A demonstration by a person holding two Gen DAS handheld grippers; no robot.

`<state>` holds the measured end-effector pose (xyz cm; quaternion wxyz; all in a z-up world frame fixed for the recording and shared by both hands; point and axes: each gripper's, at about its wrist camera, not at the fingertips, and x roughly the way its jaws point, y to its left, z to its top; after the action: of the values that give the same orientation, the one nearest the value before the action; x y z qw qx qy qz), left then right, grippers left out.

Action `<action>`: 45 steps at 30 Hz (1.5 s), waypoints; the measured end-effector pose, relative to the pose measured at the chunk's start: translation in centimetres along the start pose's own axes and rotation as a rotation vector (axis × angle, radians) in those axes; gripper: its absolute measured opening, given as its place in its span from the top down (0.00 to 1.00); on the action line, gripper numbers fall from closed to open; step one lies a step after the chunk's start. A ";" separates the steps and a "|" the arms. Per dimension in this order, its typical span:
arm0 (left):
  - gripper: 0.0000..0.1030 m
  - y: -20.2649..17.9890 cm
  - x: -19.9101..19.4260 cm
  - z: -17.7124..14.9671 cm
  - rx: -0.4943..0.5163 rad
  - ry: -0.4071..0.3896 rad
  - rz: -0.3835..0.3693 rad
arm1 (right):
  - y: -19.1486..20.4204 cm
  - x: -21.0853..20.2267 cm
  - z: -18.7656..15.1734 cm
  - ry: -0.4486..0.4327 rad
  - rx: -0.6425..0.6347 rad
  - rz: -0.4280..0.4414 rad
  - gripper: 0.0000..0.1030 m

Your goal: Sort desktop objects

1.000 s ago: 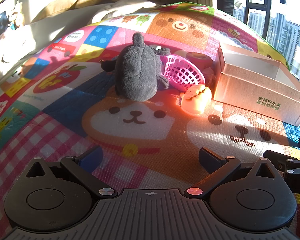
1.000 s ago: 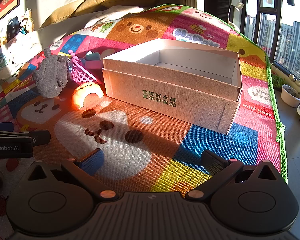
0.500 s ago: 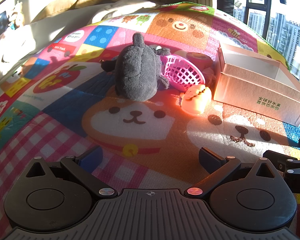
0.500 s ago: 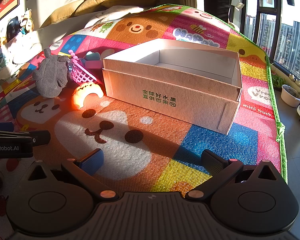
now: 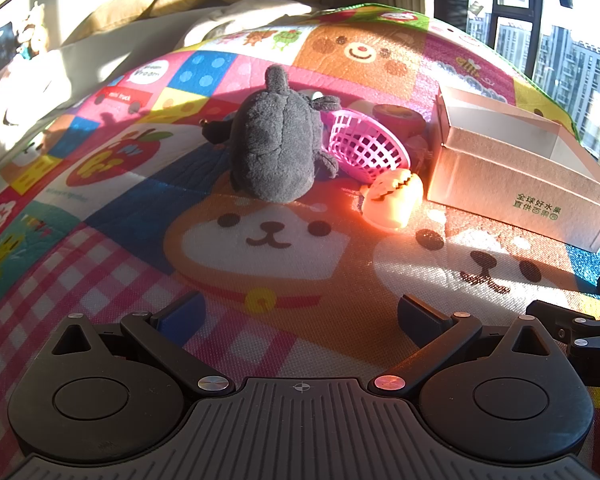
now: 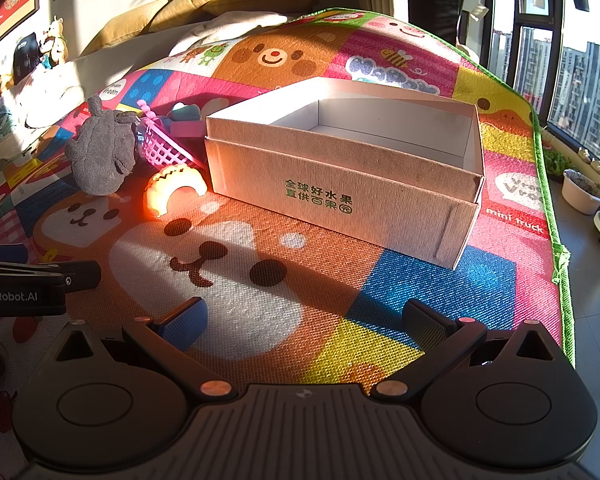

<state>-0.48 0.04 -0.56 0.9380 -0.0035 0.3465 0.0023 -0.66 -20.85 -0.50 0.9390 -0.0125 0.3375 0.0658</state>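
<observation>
A grey plush toy (image 5: 278, 148) lies on the colourful play mat, also in the right wrist view (image 6: 102, 156). Behind it a pink plastic basket (image 5: 364, 150) lies tipped on its side (image 6: 160, 146). An orange croissant-shaped toy (image 5: 394, 200) lies in front of the basket (image 6: 176, 190). An open cardboard box (image 5: 516, 172) with green print stands to the right, empty inside (image 6: 352, 160). My left gripper (image 5: 300, 312) is open and empty, low over the mat, well short of the toys. My right gripper (image 6: 304, 316) is open and empty, in front of the box.
Small toys (image 6: 186, 120) lie behind the basket. The mat's green edge (image 6: 556, 216) runs on the right, with bare floor and a white pot (image 6: 582, 192) beyond. Pillows (image 6: 204, 4) and bedding lie at the back. The left gripper's side (image 6: 24, 288) shows at left.
</observation>
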 end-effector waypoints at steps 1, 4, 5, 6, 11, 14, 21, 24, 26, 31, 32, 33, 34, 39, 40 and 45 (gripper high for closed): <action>0.00 0.0 0.0 0.0 0.000 0.000 0.000 | 0.0 0.0 0.0 0.000 0.000 0.000 0.00; 0.00 -0.1 0.0 0.0 0.007 0.003 0.004 | -0.2 0.1 0.1 0.005 -0.005 0.001 0.00; 0.00 -0.1 0.0 0.1 0.008 0.004 0.004 | -0.2 0.1 0.1 0.007 -0.007 0.003 0.00; 0.00 -0.1 0.0 0.1 0.008 0.004 0.004 | -0.2 0.2 0.1 0.009 -0.010 0.004 0.00; 0.00 -0.2 0.1 0.1 0.012 0.006 0.003 | -0.1 0.2 0.3 0.030 -0.027 0.016 0.00; 0.00 -0.1 0.1 0.1 0.011 0.007 0.002 | -0.1 0.4 0.6 0.051 -0.033 0.022 0.00; 0.00 0.5 0.0 0.3 -0.004 0.001 -0.033 | -0.2 0.4 0.9 0.077 -0.018 0.023 0.00; 0.00 1.0 -0.5 0.2 -0.007 -0.021 -0.060 | -0.2 0.4 0.9 0.078 -0.020 0.024 0.00; 0.00 1.2 -1.0 0.2 0.002 -0.040 -0.057 | -0.3 0.4 0.8 0.076 -0.023 0.026 0.00; 0.00 2.2 -1.5 0.1 0.000 -0.028 -0.112 | -0.5 -0.1 0.7 0.063 -0.023 0.048 0.00; 0.00 2.5 -1.7 0.1 -0.002 -0.028 -0.117 | -0.6 -0.2 0.7 0.057 -0.015 0.062 0.00; 0.00 2.8 -2.0 0.1 -0.004 -0.036 -0.119 | -0.8 -0.4 0.7 0.052 -0.007 0.071 0.00; 0.00 3.1 -2.4 0.2 -0.005 -0.051 -0.117 | -0.9 -0.6 0.7 0.043 -0.001 0.074 0.00; 0.00 4.9 -4.1 0.6 -0.039 -0.170 -0.073 | 0.0 -1.9 1.3 -0.050 -0.044 0.050 0.00; 0.00 5.4 -4.2 0.8 -0.054 -0.181 -0.064 | 0.4 -2.0 1.5 -0.061 -0.058 0.052 0.00; 0.00 7.6 -4.4 1.5 -0.108 -0.177 -0.011 | 3.2 -2.3 1.8 -0.114 -0.168 0.071 0.00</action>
<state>-2.90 7.61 3.40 0.9635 -0.0557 0.2615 0.0159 -1.77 -17.79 2.41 0.9493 -0.0756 0.2772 0.1276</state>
